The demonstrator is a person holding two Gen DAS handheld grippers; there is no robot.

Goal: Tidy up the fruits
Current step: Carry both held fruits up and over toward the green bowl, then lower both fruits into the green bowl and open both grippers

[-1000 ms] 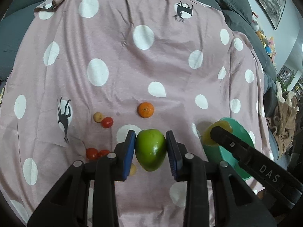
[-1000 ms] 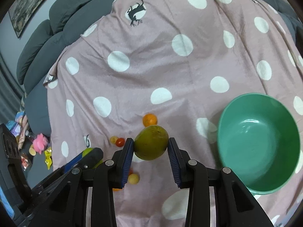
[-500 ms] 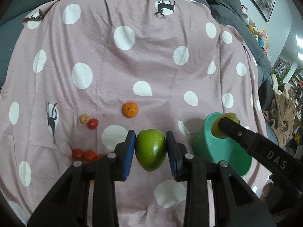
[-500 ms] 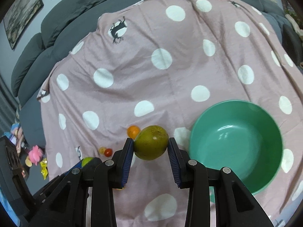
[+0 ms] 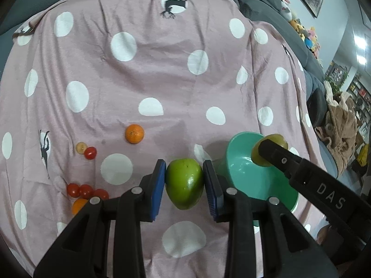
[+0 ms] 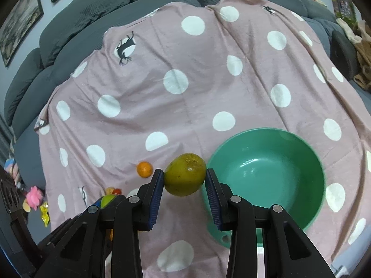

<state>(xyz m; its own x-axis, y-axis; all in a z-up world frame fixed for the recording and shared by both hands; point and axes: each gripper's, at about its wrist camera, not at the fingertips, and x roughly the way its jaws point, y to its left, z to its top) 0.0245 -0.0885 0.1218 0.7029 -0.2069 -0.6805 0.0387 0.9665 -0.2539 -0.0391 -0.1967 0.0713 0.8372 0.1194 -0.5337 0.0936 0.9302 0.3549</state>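
Two tongs clamped — left tongs (image 5: 184, 184) on green apple (image 5: 184, 186), right tongs (image 6: 184, 180) on yellow-green fruit (image 6: 185, 173).

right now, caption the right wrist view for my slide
Right gripper holds a yellow-green mango beside an empty green bowl on a polka-dot cloth.

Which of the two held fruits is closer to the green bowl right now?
The yellowish-green mango in the right gripper; it hangs over the bowl, whereas the left gripper's green apple sits beside it.
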